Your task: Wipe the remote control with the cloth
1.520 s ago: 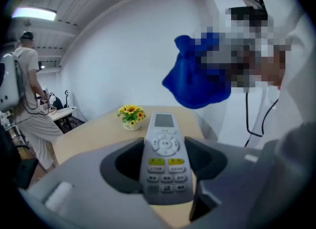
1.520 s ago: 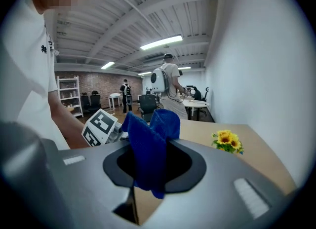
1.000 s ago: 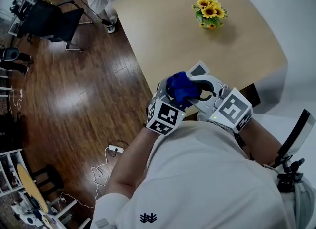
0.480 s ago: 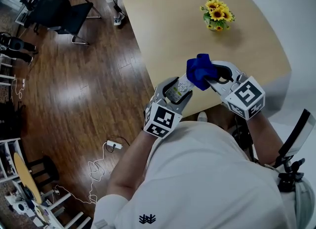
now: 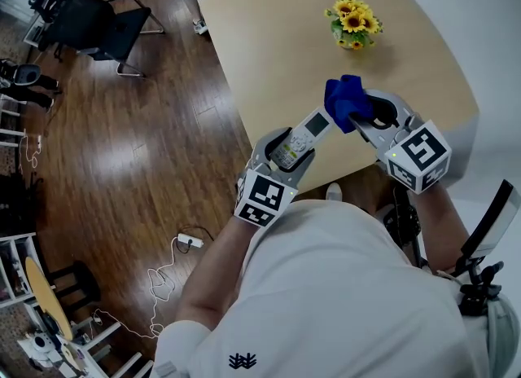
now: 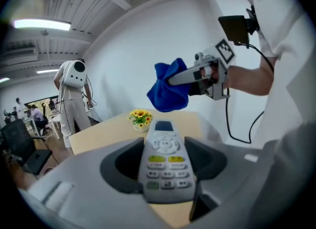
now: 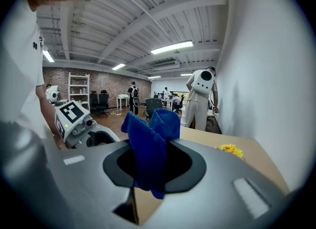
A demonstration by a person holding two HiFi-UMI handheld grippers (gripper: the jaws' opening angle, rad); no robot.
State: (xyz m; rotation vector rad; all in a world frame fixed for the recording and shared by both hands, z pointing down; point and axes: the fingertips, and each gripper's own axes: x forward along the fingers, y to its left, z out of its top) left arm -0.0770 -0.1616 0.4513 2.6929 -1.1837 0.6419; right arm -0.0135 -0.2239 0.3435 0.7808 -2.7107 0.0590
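The left gripper (image 5: 286,150) is clamped on a remote control (image 5: 301,138), its grey plastic jaws pressing the two long sides near the bottom end. The remote is a slim, pale, hard plastic bar with rounded corners, a dark little screen at the top, a ring of round buttons under it, then two yellow-green keys and rows of small grey ones. It lies button face up. Its long axis runs straight along the jaws, with the screen end pointing away from the person, out over the near edge of the table (image 5: 269,42) and towards the cloth (image 5: 346,99).

The right gripper (image 5: 358,116) is closed on that cloth, a soft deep-blue rag bunched into loose folds, which stand up above the jaws while a tail hangs below them. The cloth sits just past the remote's screen end and a little higher. From the left gripper view a thin gap shows between the two, so they look apart.

The tabletop is smooth, pale wood with rounded corners. A small bunch of yellow sunflowers (image 5: 352,22) stands on it, well beyond both grippers. The floor beside it is dark glossy wood planking.
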